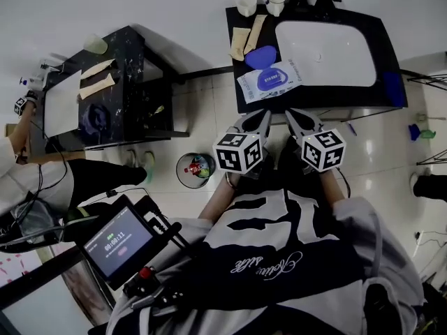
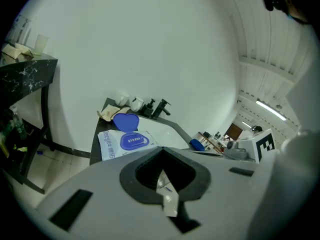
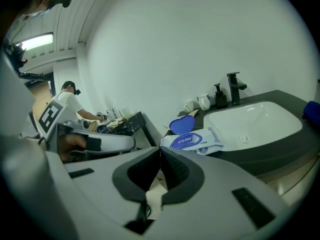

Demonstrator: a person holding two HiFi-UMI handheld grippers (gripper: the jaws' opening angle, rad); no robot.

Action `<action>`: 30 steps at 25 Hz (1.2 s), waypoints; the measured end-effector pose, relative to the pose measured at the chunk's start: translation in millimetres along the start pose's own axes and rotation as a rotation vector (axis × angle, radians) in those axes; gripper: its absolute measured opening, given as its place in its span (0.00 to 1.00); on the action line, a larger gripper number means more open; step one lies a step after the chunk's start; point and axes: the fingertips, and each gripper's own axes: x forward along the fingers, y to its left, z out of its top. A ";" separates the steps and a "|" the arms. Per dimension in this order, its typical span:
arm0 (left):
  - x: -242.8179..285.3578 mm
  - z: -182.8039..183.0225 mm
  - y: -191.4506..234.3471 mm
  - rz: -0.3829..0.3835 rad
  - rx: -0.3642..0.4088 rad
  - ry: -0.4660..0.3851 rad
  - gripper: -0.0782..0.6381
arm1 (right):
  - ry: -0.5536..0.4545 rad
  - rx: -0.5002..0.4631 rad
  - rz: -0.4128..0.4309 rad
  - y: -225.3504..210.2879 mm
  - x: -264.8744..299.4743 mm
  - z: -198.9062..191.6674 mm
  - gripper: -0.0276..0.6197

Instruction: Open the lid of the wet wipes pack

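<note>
Lid [image 1: 260,56], blue and heart-shaped, of white wet wipes pack [image 1: 269,81] seems already open; left gripper [image 2: 161,150] and right gripper [image 3: 160,149] closed, empty; next, only withdrawal.

wet wipes pack [image 1: 269,80] on counter [image 1: 380,37]; lid [image 1: 260,56] open (blue) | left gripper [image 1: 263,116]; right gripper [image 1: 290,116]: near, not touching it

A mock washroom in a workroom: ahead of the jaws a dark counter [image 1: 313,99] holds a white basin [image 1: 328,51], black tap [image 3: 234,88] and cups [image 1: 246,4], while left of them another person [image 3: 70,104] works at a second table [image 1: 133,56].
</note>
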 end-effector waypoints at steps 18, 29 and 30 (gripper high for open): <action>-33.0 -25.5 -71.2 0.069 -0.021 -0.079 0.11 | 0.019 -0.088 0.097 34.1 -82.9 -6.8 0.04; -55.1 -78.0 -130.5 0.161 -0.061 -0.138 0.11 | 0.057 -0.138 0.176 33.9 -144.6 -41.4 0.04; -57.9 -82.0 -135.9 0.172 -0.058 -0.147 0.11 | 0.052 -0.139 0.185 34.2 -151.2 -42.8 0.04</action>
